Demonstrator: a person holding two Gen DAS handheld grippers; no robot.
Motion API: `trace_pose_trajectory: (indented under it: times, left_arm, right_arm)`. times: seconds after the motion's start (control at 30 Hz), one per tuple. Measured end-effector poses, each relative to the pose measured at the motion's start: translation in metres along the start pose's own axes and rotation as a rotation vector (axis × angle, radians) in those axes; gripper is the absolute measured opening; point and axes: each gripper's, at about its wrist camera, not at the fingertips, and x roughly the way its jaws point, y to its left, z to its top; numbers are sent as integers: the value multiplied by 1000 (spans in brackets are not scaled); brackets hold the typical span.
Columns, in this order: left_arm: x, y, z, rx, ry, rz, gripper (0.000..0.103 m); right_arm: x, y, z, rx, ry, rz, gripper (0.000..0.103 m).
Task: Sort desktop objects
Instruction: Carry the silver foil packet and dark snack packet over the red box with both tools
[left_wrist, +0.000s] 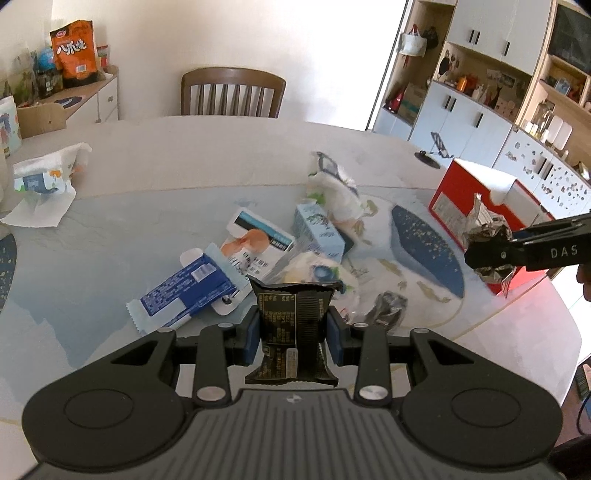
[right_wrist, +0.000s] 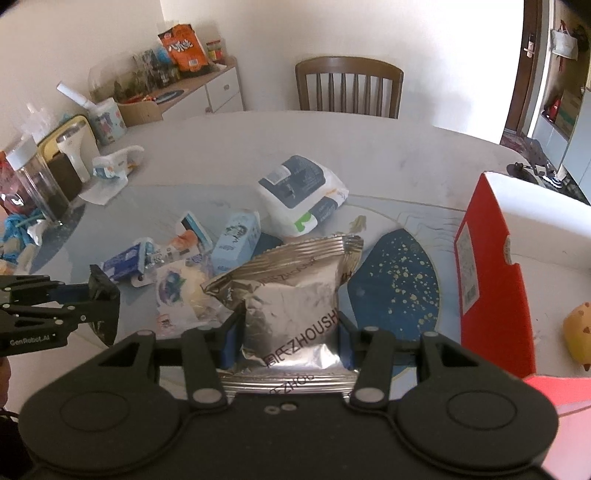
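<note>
Left gripper (left_wrist: 291, 332) clamped on a crinkled black foil sachet (left_wrist: 291, 325), jaws narrowed on its flanks, lifted above the glossy surface (left_wrist: 110, 229), short of the red box (left_wrist: 476, 206). Right gripper (right_wrist: 288, 339) squeezing a puffy silver foil pouch (right_wrist: 291, 295), ribbed seal on top, jaws part open around it, just left of that red box (right_wrist: 491, 288). Scattered left of the box: flat blue-and-white wrapper (left_wrist: 184, 291), pale blue carton (left_wrist: 319, 232), soft white pack (right_wrist: 299, 192).
</note>
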Motion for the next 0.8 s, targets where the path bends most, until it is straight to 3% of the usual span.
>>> trace_pose_trajectory:
  times: [0.8]
  left_arm:
    - [-32, -68, 46, 53, -102, -112, 35]
  right_arm:
    - [-72, -38, 3, 113, -108, 28, 47]
